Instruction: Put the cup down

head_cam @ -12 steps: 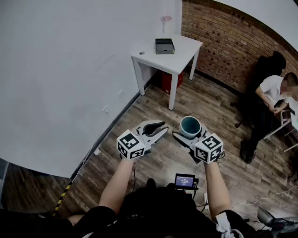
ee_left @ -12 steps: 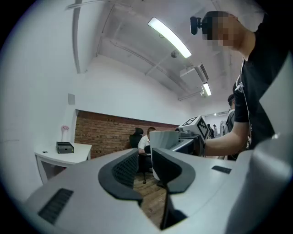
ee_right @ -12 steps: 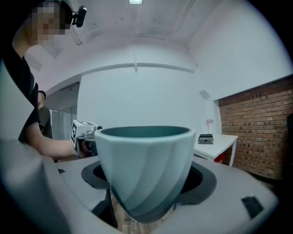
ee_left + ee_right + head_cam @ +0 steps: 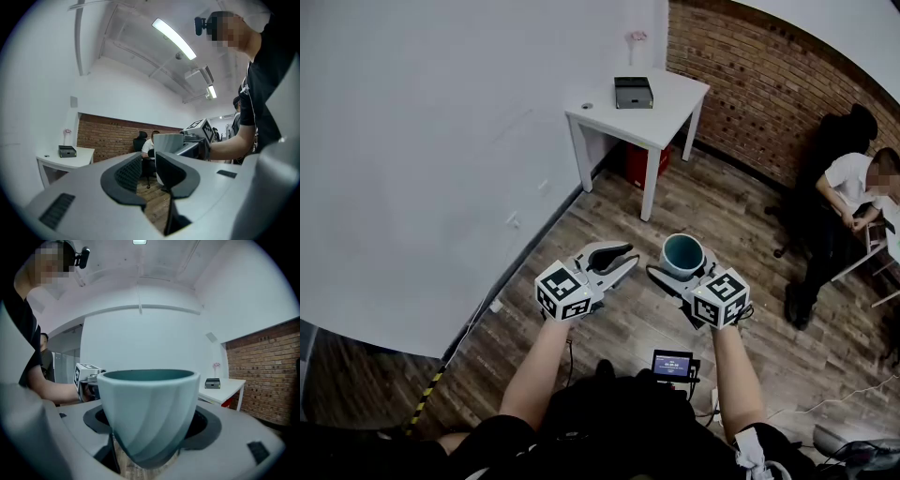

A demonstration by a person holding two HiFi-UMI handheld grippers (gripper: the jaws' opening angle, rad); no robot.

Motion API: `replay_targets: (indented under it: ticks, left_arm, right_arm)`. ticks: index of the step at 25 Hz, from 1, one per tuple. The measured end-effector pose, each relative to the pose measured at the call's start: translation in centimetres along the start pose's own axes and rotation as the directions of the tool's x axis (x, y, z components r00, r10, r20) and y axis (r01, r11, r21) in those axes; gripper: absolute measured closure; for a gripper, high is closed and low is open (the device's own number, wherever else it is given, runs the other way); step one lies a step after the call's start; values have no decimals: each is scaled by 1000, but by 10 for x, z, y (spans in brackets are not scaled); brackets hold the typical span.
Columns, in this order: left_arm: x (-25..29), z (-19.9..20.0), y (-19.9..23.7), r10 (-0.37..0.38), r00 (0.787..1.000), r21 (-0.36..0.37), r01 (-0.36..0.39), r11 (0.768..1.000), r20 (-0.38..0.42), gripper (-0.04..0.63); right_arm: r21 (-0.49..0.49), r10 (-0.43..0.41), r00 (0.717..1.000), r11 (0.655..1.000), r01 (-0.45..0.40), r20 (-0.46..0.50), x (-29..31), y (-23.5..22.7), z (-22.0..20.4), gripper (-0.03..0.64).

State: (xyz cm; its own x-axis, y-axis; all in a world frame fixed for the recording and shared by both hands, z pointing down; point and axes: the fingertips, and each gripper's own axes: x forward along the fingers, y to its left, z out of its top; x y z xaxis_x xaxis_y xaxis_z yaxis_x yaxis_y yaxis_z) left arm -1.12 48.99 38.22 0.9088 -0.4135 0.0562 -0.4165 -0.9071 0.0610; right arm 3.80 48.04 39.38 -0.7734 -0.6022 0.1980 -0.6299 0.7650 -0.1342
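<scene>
- Near the middle of the head view, at 3 o'clock from centre, the right gripper (image 4: 684, 268) is holding the cup (image 4: 683, 251) upright in the air above the wooden floor (image 4: 609, 211), mouth facing up.
- In the right gripper view, the right gripper (image 4: 150, 430) is clamping the pale blue-green cup (image 4: 149, 404) by its tapered lower part, one jaw pressing on each side; the dark teal inside is showing at the rim.
- At 9 o'clock from the cup, the left gripper (image 4: 623, 262) is pointing about level, near the right gripper but not touching it.
- In the left gripper view, the left gripper (image 4: 147, 171) is keeping its jaws a little apart, with only floor showing in the gap; the cup is appearing beyond them at 1 o'clock.
- At 12 o'clock from the cup, well apart from it, a white table (image 4: 661, 117) is standing in the corner between the white wall and the brick wall (image 4: 769, 84); a black box (image 4: 631, 92) is resting on its top and a red object (image 4: 639, 165) is sitting beneath it.
- At 3 o'clock, by the frame edge, a seated person (image 4: 851, 183) is leaning forward on a chair.
- At 6 o'clock from the cup, a small lit screen (image 4: 672, 363) is showing at the wearer's waist.
</scene>
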Motion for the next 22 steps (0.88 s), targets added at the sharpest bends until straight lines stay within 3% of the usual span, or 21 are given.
replay_targets:
  ticks: [5, 11, 22]
  left_arm:
    - [-9, -2, 8, -1, 1000, -4, 1, 1000, 2, 511]
    - [-19, -14, 22, -16, 998, 57, 19, 998, -54, 511]
    - [-36, -24, 57, -40, 999, 8, 40, 999, -34, 511]
  right_arm:
    - [-1, -4, 1000, 1000, 4, -2, 11, 3, -1, 224]
    - [3, -24, 1000, 1000, 24, -16, 34, 5, -7, 224]
    - [37, -55, 998, 998, 57, -38, 68, 7, -19, 224]
